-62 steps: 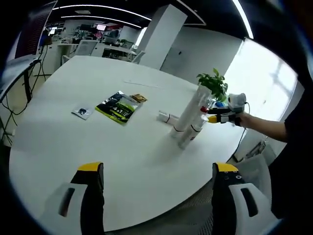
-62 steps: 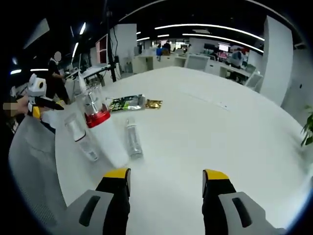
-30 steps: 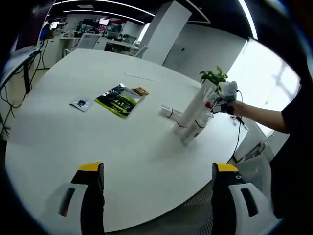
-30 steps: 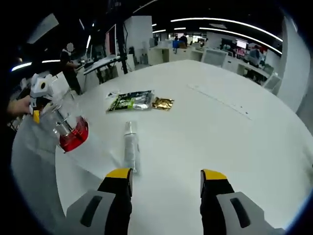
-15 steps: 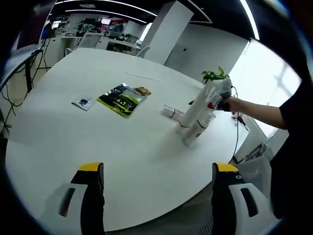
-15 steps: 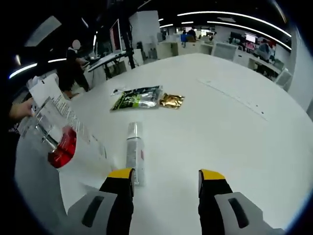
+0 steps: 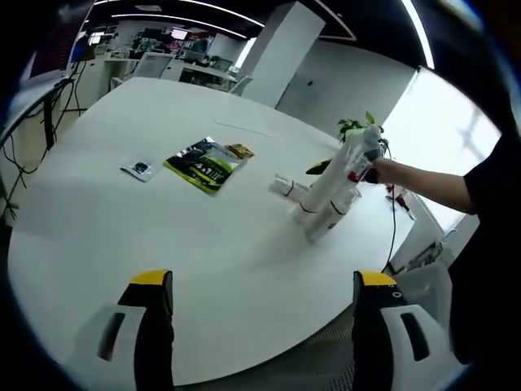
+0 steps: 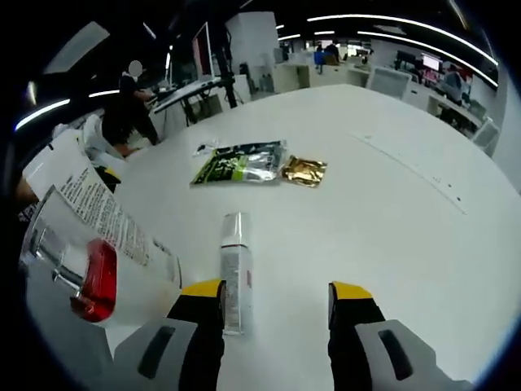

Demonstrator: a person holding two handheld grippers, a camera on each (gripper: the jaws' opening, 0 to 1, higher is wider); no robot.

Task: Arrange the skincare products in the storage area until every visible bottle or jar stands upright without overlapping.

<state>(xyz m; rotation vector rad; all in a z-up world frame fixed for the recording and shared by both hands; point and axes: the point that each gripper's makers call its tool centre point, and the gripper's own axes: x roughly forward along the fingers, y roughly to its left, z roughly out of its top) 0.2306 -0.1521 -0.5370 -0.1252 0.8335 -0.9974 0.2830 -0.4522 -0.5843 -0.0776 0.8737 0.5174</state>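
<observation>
Right tongs (image 8: 273, 326) (open, empty, like the left tongs (image 7: 257, 326)) could roll the lying bottle (image 8: 234, 269) into the standing bottles (image 7: 332, 191).

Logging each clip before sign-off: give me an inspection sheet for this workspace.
Surface: round white table.
Job's things: small clear bottle lying flat; tall white bottle and red-capped bottle close to the camera, tilted in the view.
Clutter: green packet, gold sachet, small card.
Grippers: left hand-held gripper open; right hand-held gripper open, beside the lying bottle.
Cables: some at table edge.
Surroundings: open office, potted plant.
</observation>
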